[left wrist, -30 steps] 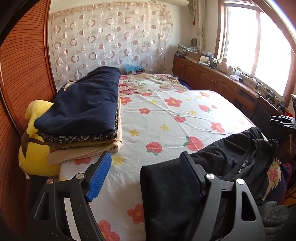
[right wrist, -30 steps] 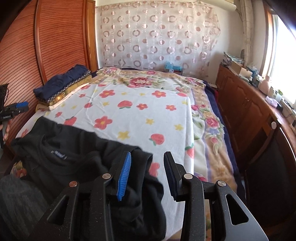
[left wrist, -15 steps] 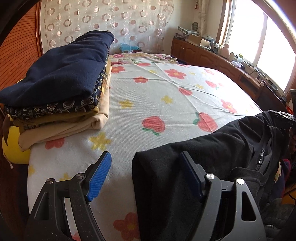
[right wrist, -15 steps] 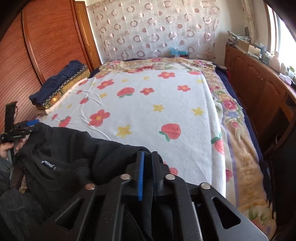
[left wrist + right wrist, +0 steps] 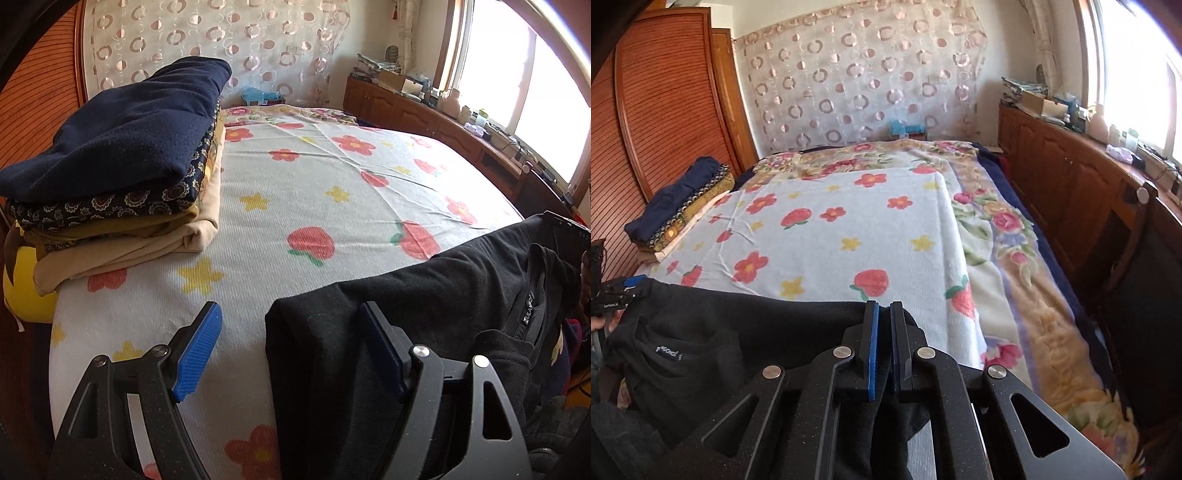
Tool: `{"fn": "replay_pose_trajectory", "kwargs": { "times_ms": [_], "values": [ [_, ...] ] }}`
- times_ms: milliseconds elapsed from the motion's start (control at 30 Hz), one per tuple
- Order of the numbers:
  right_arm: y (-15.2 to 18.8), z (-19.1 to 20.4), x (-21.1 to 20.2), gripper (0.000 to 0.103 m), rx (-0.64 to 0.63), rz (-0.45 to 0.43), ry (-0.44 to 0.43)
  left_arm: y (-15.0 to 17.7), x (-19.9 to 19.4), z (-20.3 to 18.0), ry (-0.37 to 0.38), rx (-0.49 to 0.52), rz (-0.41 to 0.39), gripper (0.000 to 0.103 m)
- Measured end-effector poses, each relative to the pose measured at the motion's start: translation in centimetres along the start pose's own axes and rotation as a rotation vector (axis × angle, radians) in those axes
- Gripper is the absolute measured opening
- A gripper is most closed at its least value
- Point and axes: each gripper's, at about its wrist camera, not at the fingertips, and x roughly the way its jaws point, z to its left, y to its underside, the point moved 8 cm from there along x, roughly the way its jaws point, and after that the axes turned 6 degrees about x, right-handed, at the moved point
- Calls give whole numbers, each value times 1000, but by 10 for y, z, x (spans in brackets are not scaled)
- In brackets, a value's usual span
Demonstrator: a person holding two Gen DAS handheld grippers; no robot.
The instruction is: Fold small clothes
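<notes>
A black garment (image 5: 424, 295) lay along the near edge of the bed (image 5: 332, 192), its collar and neck label turned up toward the person's side. The bed carried a white sheet printed with red flowers, strawberries and yellow stars.

The right claw (image 5: 882, 345) was clamped shut on the black garment (image 5: 738, 321), with a fold of the dark cloth pinched between its two blue pads (image 5: 872, 350) and more of it hanging down below them. That pinch sat at the garment's right-hand end, close to where the white sheet met the flowered blanket (image 5: 1015, 288) beneath it.

The left claw (image 5: 291, 350) stood wide open at the garment's other end. Its right finger was pressed against the dark cloth, with the cloth's corner lying in the gap between the fingers, and its left blue pad (image 5: 197, 354) hovered over bare sheet, well clear of the cloth.

Farther up the bed on the left side sat a stack of folded clothes (image 5: 118, 155), a navy piece on top, then a patterned dark one, then mustard and beige layers. A yellow plush toy (image 5: 22, 291) was wedged beside the stack at the bed's edge. A wooden cabinet (image 5: 1071, 177) ran along the window wall, cluttered on top, and a sheer curtain with circles (image 5: 864, 74) hung behind the head of the bed.
</notes>
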Motion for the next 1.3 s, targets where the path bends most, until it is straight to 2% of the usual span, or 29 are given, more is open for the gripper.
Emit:
{"fn": "replay_pose_trajectory", "kwargs": {
  "times_ms": [167,200,367,600,800,967,1033,1100,1167,1200,1300],
  "values": [
    [-8,3,2,42,-44,29,23,0,2,0,7,0,7,78],
    [-9,2,3,45,-43,39,21,0,2,-1,8,-1,6,78],
    [-8,0,20,51,-41,107,2,0,3,-1,9,1,10,78],
    [-13,0,35,53,-48,157,-11,0,3,-2,10,5,15,78],
    [-17,3,39,54,-86,149,6,0,0,-7,50,10,10,61],
    [-18,0,44,60,-75,148,26,-1,0,-13,86,17,16,44],
    [-18,0,45,60,-62,148,16,-1,-1,-16,104,17,17,39],
    [-15,4,44,54,-72,144,-4,-1,-4,-19,99,31,9,32],
    [-12,11,41,25,-93,143,-52,-1,-7,-22,113,34,1,17],
    [-10,16,39,18,-103,147,-80,-2,-10,-24,109,38,-8,12],
    [-5,26,30,12,-136,133,-98,-7,-28,-30,107,38,-59,9]
  ]
}}
